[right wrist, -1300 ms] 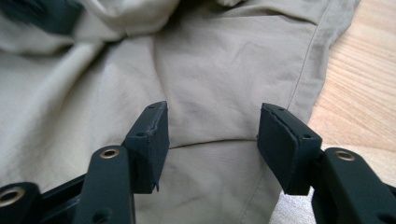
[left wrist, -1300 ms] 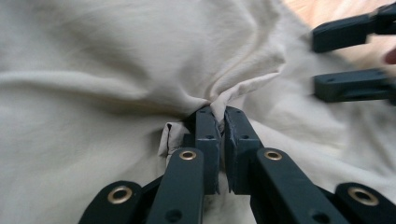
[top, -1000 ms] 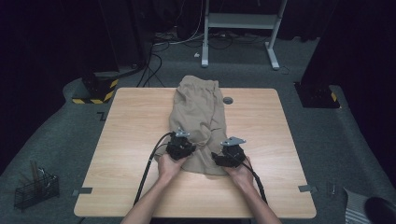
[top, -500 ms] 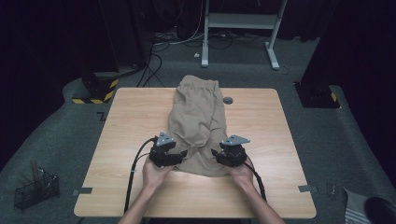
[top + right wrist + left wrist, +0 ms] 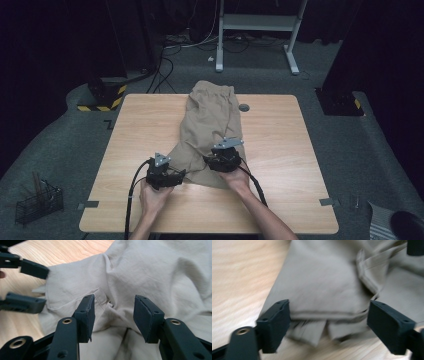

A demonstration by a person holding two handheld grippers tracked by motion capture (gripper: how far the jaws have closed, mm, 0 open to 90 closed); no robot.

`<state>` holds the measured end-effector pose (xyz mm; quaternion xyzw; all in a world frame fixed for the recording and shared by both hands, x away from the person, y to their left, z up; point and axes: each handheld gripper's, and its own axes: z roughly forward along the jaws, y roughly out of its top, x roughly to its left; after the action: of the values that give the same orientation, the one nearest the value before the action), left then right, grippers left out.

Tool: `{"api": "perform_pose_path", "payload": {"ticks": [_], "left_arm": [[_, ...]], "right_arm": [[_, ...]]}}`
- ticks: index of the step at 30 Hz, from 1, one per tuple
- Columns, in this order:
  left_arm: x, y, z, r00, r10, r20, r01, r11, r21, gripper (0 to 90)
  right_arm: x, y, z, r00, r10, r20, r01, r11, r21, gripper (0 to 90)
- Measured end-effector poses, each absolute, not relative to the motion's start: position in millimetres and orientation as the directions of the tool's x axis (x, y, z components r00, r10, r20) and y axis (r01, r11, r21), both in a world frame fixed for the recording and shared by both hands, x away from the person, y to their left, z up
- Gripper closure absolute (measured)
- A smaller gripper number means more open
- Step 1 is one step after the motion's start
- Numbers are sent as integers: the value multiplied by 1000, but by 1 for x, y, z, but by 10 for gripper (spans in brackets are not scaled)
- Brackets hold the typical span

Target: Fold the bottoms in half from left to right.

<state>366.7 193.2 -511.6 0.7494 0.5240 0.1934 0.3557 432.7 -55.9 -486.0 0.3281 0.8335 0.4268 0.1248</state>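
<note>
on the wooden counter [image 5: 280, 165] a pair of khaki trousers [image 5: 210, 120] lies lengthwise, waistband at the far edge and hanging a little over it, leg ends toward the person. near the near end the cloth is bunched and spread to the left, with a folded corner reaching toward the left claw [image 5: 176, 176].

the left claw sits at the near left corner of the cloth, held in the person's left hand [image 5: 152, 197]. in the left gripper view its jaws stand wide apart, one on each side of the folded hem [image 5: 324, 315], with nothing pinched between them; that view is blurred, so i cannot tell if the jaws touch the fabric.

the right claw [image 5: 220, 159] rests over the middle of the near end of the trousers, held in the right hand [image 5: 239, 181]. in the right gripper view its jaws [image 5: 113, 315] are partly open and low over a crumpled fold of cloth, which rises between them but is not clamped. the left claw's two jaws show at the left edge of that view, open at the fabric's corner.

a small dark round fitting [image 5: 244, 107] sits in the counter just beside the trousers' upper right side.
</note>
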Motion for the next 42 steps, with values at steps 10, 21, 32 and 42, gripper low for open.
{"api": "perform_pose_path", "payload": {"ticks": [10, 21, 32, 42], "left_arm": [[367, 196, -524, 327, 942, -73, 672, -178, 718, 158], [365, 194, -528, 313, 949, -15, 648, -202, 734, 158], [365, 194, -528, 298, 954, -19, 648, -187, 738, 169], [365, 195, -528, 298, 955, -16, 649, -190, 736, 175]], "right_arm": [[445, -51, -510, -776, 627, 66, 479, 518, 708, 808], [432, -82, -503, -771, 634, 58, 454, 483, 749, 874], [415, -158, -511, -686, 723, 81, 510, 399, 762, 875], [416, -167, -512, -656, 747, 109, 536, 359, 764, 664]]}}
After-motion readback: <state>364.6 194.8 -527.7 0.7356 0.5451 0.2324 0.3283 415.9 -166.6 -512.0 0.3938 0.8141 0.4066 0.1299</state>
